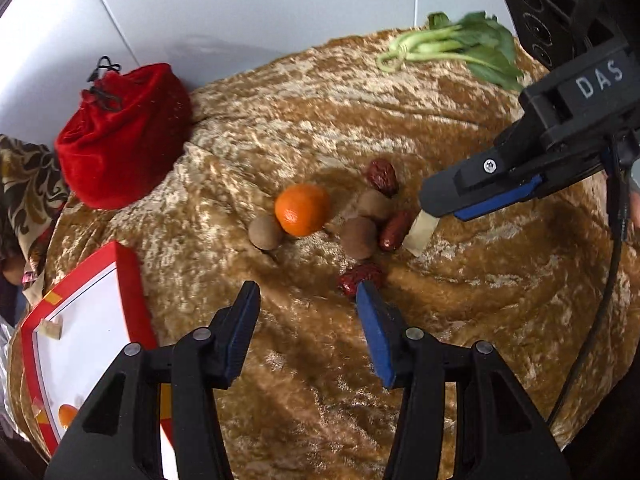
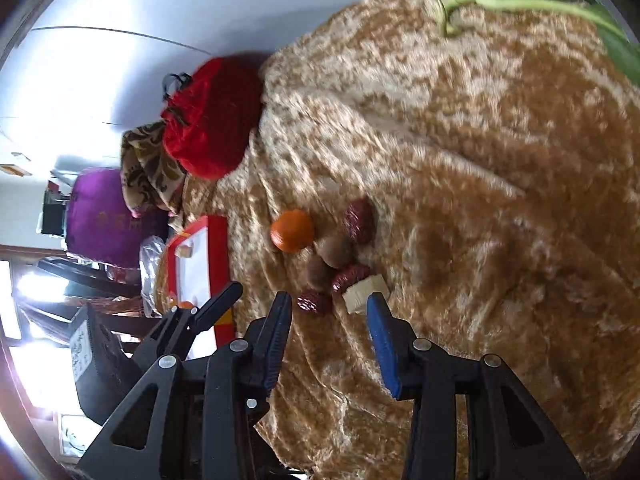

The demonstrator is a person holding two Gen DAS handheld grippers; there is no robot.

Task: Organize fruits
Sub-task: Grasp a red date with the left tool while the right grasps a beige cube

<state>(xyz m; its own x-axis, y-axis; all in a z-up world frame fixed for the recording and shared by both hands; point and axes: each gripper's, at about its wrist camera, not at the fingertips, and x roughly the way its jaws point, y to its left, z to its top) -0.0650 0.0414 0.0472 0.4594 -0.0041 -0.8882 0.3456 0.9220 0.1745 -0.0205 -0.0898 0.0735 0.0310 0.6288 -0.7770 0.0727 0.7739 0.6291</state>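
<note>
A mandarin orange (image 1: 302,209) lies mid-cloth among brown longans (image 1: 359,237) and red dates (image 1: 383,176). A pale beige chunk (image 1: 419,233) lies beside one date (image 1: 395,230). My left gripper (image 1: 308,300) is open and empty, just short of the nearest date (image 1: 360,277). My right gripper (image 2: 329,303) is open, its tips just short of the beige chunk (image 2: 365,292) and a date (image 2: 313,302). In the left wrist view it reaches in from the right (image 1: 434,204), over the chunk.
A red velvet pouch (image 1: 120,136) stands at the back left. A red-rimmed white box (image 1: 80,320) lies at the left edge. Bok choy (image 1: 452,46) lies at the back right. A gold crushed-velvet cloth (image 1: 460,320) covers the table. A purple cushion (image 2: 108,224) lies beyond.
</note>
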